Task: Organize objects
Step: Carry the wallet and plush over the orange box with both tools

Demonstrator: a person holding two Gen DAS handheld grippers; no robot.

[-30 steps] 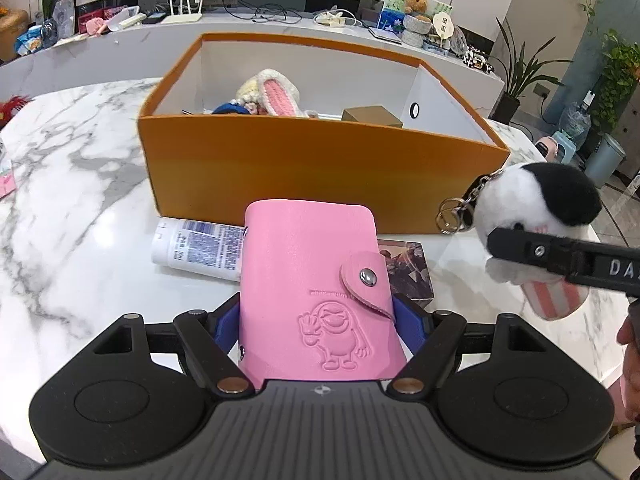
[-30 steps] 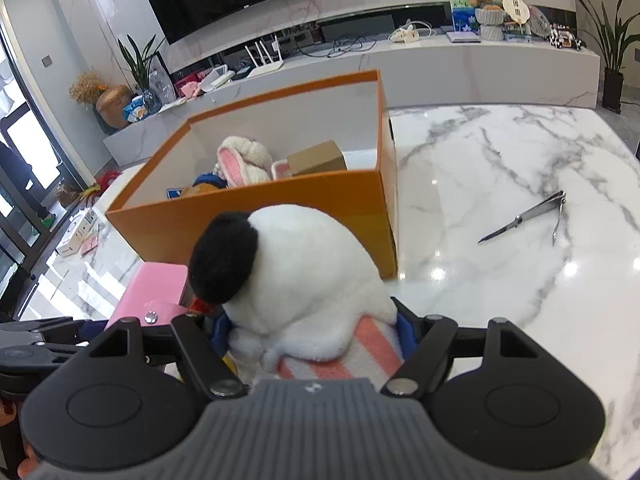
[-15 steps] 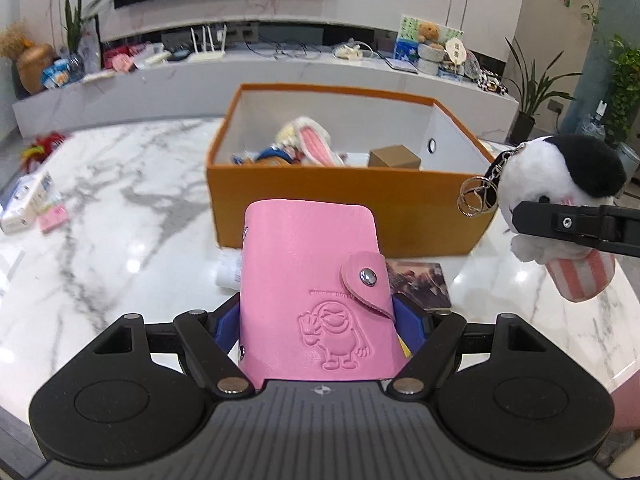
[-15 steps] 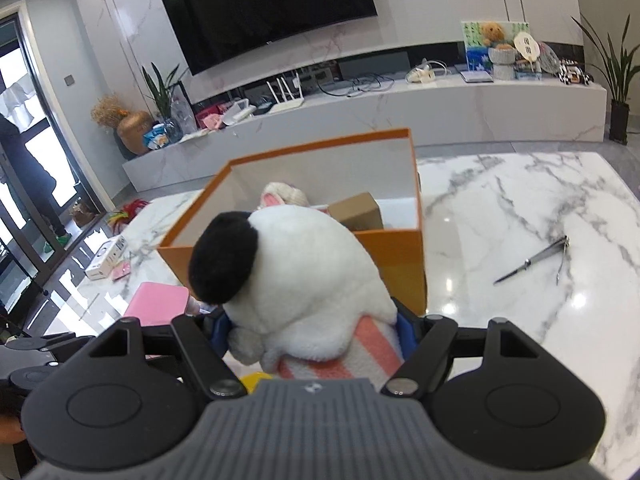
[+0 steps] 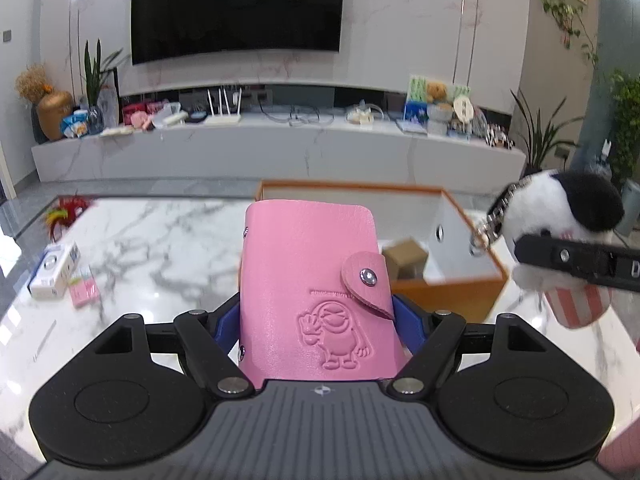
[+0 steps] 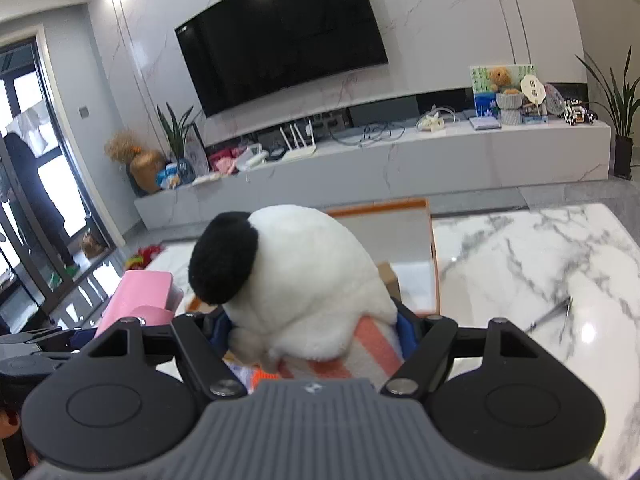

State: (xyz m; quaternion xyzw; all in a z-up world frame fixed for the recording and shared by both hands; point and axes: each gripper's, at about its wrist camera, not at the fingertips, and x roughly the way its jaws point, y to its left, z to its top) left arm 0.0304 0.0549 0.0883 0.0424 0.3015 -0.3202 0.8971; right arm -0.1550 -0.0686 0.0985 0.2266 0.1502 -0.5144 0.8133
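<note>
The wallet (image 5: 316, 292) is clamped upright in my left hand-held gripper (image 5: 320, 324), and my right hand-held gripper (image 6: 316, 332) clasps the plush (image 6: 304, 280); both are above the table (image 5: 160, 240), before the box (image 5: 460, 280).

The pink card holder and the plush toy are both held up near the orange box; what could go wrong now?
1. The right tool grips only the striped base of the plush toy; the heavy head may tip out.
2. The pink card holder hides much of the orange box from the left tool, so a drop may miss.
</note>
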